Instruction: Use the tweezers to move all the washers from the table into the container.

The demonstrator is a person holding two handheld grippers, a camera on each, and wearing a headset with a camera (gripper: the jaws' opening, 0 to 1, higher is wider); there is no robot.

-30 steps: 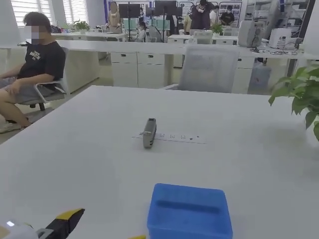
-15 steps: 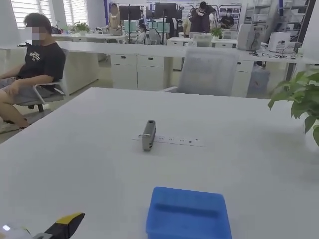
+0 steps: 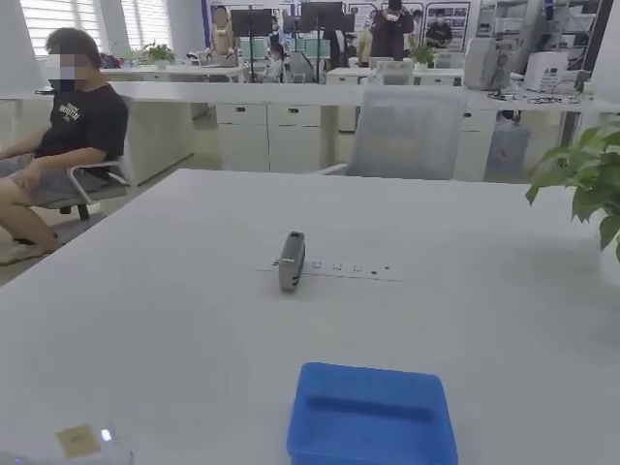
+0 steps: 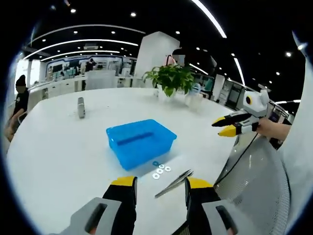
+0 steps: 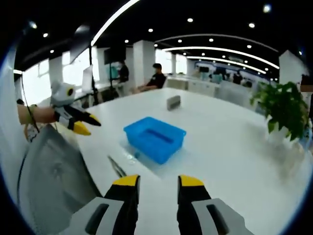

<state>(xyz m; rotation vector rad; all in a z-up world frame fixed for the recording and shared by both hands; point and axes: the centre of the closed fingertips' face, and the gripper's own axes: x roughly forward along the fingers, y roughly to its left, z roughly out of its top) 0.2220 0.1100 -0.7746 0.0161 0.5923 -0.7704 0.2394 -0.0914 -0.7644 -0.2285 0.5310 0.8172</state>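
Two hand-held grippers, both released. From its own view, the left hand-held gripper (image 4: 161, 188) has its yellow-tipped jaws wide apart and nothing clamped; the tweezers show in the gap, but they lie on the surface beyond it. The right hand-held gripper (image 5: 157, 183) also has its jaws spread and grips nothing. In the left gripper view it is off past the surface edge, held in a hand, with its tips a little apart. One blue rectangular plastic container (image 4: 141, 141) sits on the white surface (image 3: 145, 291), close to the near edge in the head view. There is one pair of metal tweezers (image 4: 173, 182), lying flat on the surface near the edge, with neither gripper touching it. I count four small ring washers (image 4: 160, 171), loose on the surface in a tight cluster just beside the container's corner, between the container and the tweezers. They are near the tweezers' tip; I can't tell if any touch it. In the right gripper view the washers are too blurry to count. One grey oblong device (image 3: 292, 260) lies mid-surface, well apart from the container, next to a row of small marks. One green potted plant (image 4: 171, 78) stands at the far side. One grey mesh office chair (image 3: 407, 131) is behind the surface, and one seated person (image 3: 68, 126) in a black shirt is off to the side. More people are far back, too small to count.
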